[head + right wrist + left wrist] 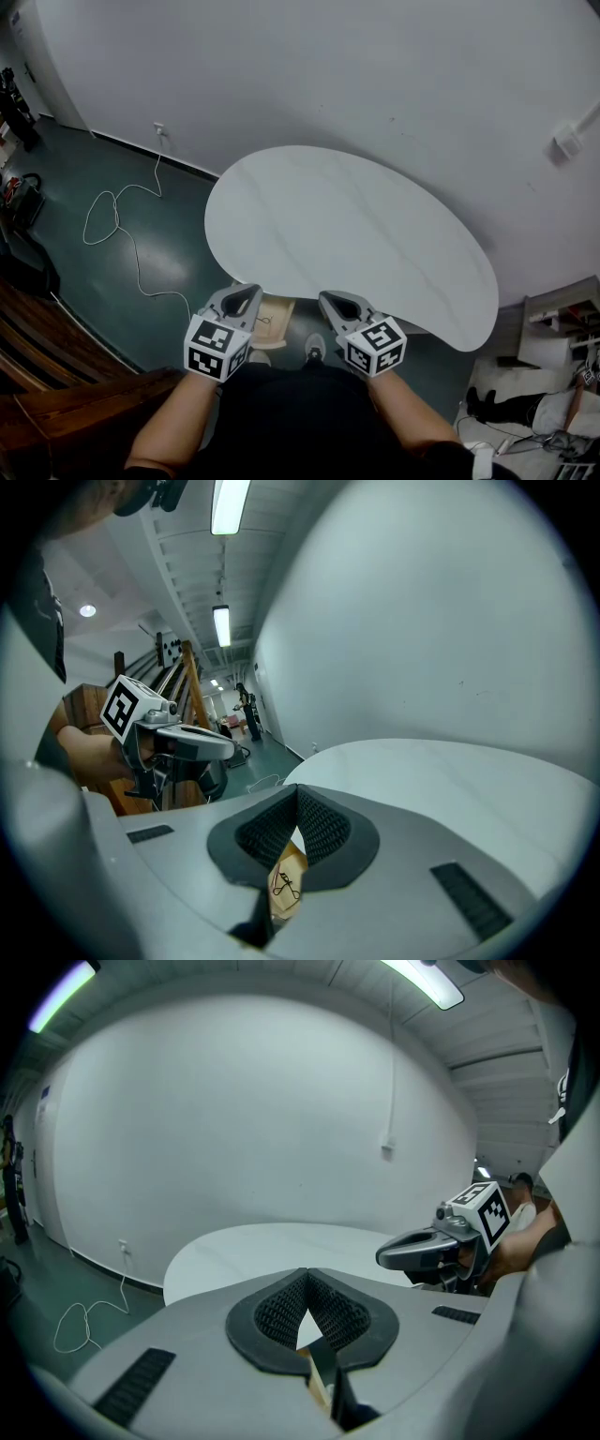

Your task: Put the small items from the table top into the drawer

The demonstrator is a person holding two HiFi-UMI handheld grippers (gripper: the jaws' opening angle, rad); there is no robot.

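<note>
Both claws sat closest to me, side by side at the near rim of the table. On the left claw [249, 291] the jaws were shut tip to tip with nothing in them. Same on the right claw [326, 300]: closed, empty.

Just below and between the two claws was the drawer [275, 312], pulled out under the table edge. Through the gap behind the right claw's tips I could see its pale wood floor with one small dark wiry item [284, 885] lying on it. It looked like small scissors, but I couldn't confirm. The claws hid the rest of the drawer.

Ahead of both claws the table [356, 234] was bare white, with no small items on any part I could see. Past it was a plain wall. A white cable [117, 225] lay looped on the floor well off to the left claw's side.

My read: the transfer step looked done, with the top cleared and at least one item in the drawer. Next move as I judged it: bring one claw down to the drawer front and push it shut. Closed tips would do, no grip needed. Risk: clipping the table rim on the way down.
</note>
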